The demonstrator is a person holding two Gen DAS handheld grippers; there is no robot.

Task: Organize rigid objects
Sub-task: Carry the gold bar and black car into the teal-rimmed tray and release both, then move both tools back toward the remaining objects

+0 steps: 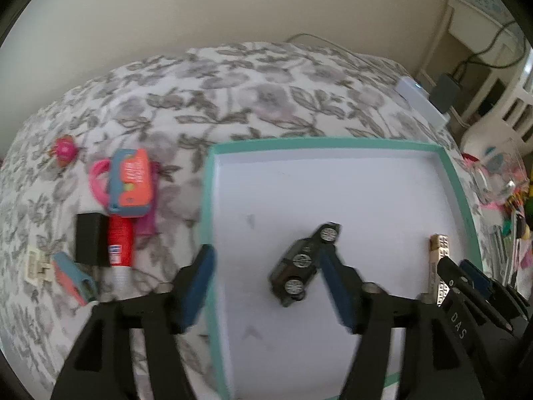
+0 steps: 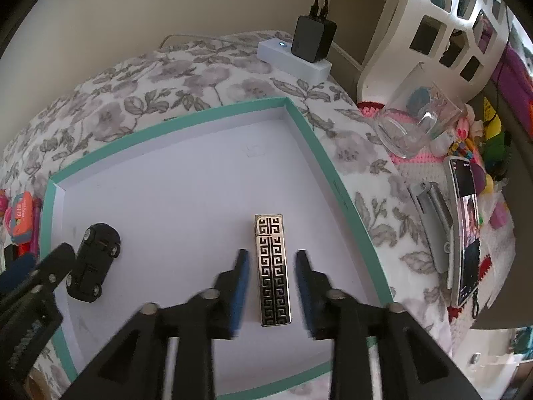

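Observation:
A shallow white tray with a teal rim (image 1: 299, 143) (image 2: 200, 113) lies on a flowered cloth. A black toy car (image 1: 299, 263) (image 2: 93, 263) rests on the tray floor, wheels showing in the left wrist view. My left gripper (image 1: 266, 256) stands open around it, the car close to the right-hand finger. A gold and black patterned lighter (image 2: 272, 266) (image 1: 439, 253) lies flat in the tray. My right gripper (image 2: 273, 256) is open over it, with a gap on each side of the lighter.
Left of the tray lie an orange and blue toy (image 1: 131, 183), a red tube (image 1: 120, 240) and a black block (image 1: 90, 240). A white power strip (image 2: 293, 56) with a charger sits behind. A phone (image 2: 464, 230), a glass (image 2: 419, 120) and a white basket (image 2: 449, 16) crowd the right.

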